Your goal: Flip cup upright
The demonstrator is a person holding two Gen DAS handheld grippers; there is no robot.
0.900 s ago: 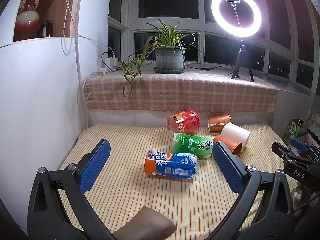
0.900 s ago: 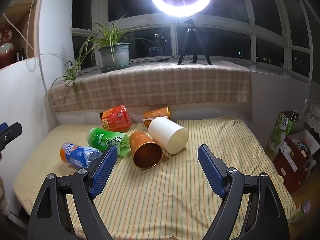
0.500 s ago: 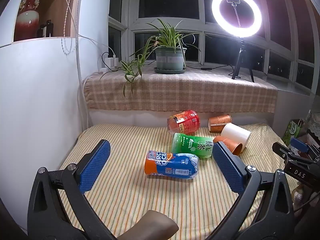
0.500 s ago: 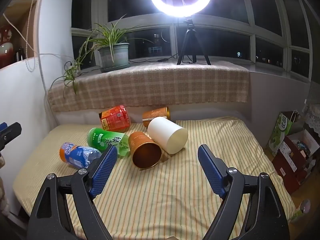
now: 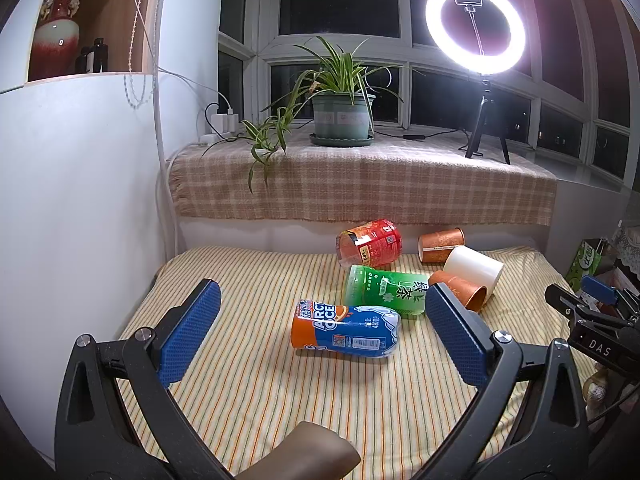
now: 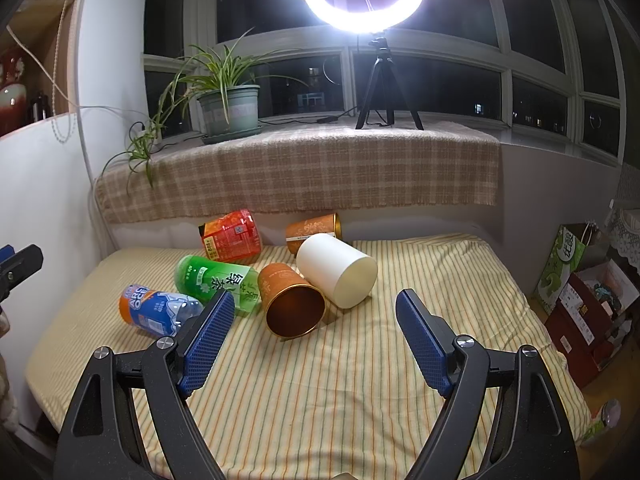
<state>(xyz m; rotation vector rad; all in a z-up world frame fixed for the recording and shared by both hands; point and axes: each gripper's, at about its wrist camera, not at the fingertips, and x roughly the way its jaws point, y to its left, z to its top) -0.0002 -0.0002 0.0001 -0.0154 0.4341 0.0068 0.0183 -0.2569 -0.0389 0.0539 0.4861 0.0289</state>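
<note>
Six cups lay on their sides on the striped bed [image 6: 360,380] — none stood upright, so the task was not begun. Both the left gripper [image 5: 322,334] and right gripper [image 6: 310,338] hovered short of the copper cup [image 6: 294,300], fingers spread and empty.

Right gripper [image 6: 316,320] spread wide, six cups [image 6: 294,304] toppled on striped bed [image 6: 360,380]

Six cups lie on a sheet [image 6: 360,380] striped yellow, orange and green: a blue-and-orange cup [image 5: 346,334], a green cup [image 5: 386,290], a red cup [image 5: 370,244], a plain white cup [image 6: 336,270], and two copper-orange cups [image 6: 290,300] [image 6: 314,232] with faint pale ornament. The sill cloth [image 5: 360,184] is beige plaid. Gripper pads [image 6: 206,338] are blue, dotted, on black arms.
</note>
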